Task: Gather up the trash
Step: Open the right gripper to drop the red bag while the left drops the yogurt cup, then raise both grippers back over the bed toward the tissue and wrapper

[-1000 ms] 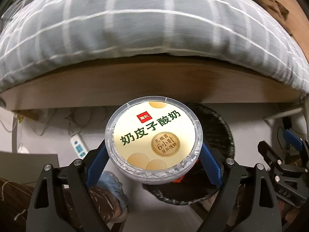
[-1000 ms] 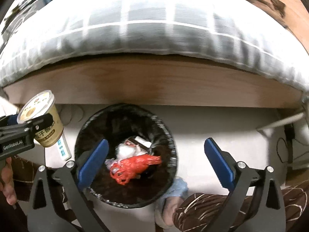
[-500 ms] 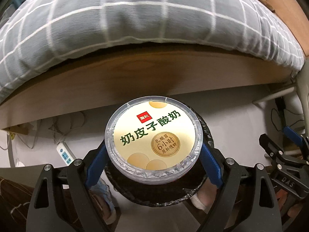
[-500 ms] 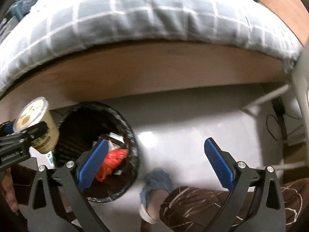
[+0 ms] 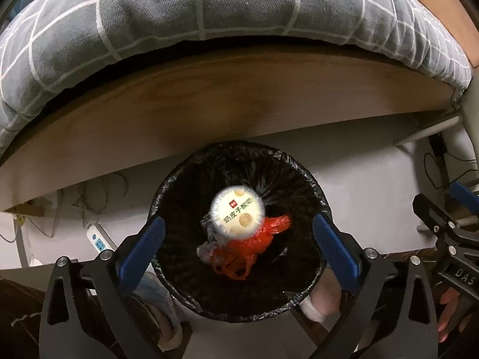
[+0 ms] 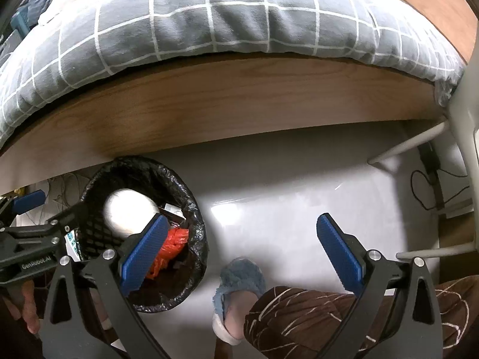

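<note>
Over the black-lined trash bin (image 5: 239, 230), the yogurt cup (image 5: 238, 211) hangs loose and blurred between the opening jaws of the left gripper (image 5: 238, 246).

Neither blue pad touches the cup, which sits above a red plastic bag (image 5: 251, 245) and other wrappers inside the bin. From the right wrist view the cup (image 6: 130, 212) is a pale blur within the bin's rim (image 6: 191, 203). The right gripper (image 6: 239, 246) has its jaws wide apart over bare grey floor (image 6: 299, 209), nothing between them. A blue slipper (image 6: 239, 281) lies just beside the bin, below the wooden bed frame (image 6: 239, 104) and checked duvet (image 6: 224, 15).
</note>
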`<state>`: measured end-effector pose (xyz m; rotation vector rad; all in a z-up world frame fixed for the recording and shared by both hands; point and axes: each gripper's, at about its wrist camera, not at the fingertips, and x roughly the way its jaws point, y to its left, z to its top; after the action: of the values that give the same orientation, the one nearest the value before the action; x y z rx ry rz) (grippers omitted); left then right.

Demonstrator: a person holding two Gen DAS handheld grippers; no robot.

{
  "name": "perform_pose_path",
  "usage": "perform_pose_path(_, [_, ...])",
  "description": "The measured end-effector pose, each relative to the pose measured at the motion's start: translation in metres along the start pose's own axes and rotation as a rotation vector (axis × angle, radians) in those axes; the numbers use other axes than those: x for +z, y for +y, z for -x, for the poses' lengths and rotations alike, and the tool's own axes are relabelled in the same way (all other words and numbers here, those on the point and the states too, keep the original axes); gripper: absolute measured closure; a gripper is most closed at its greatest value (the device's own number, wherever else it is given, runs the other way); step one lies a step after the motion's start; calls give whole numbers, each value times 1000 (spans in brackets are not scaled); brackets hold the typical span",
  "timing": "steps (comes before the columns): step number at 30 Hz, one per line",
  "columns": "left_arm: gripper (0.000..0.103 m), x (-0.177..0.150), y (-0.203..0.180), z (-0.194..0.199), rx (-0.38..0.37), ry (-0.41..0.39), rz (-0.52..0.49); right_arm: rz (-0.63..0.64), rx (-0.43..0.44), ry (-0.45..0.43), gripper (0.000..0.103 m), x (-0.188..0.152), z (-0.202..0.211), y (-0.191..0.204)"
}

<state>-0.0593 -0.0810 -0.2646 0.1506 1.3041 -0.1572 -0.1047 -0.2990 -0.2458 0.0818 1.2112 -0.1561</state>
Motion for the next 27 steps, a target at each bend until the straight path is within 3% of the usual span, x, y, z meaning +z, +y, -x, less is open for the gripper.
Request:
perform_pose_path(10, [6, 3, 0, 19, -1, -45, -10, 20, 2, -51, 7, 6, 17, 9])
perform_pose_path(27, [6, 20, 31, 93, 32, -233, 40, 54, 18, -216, 7, 24, 70, 28])
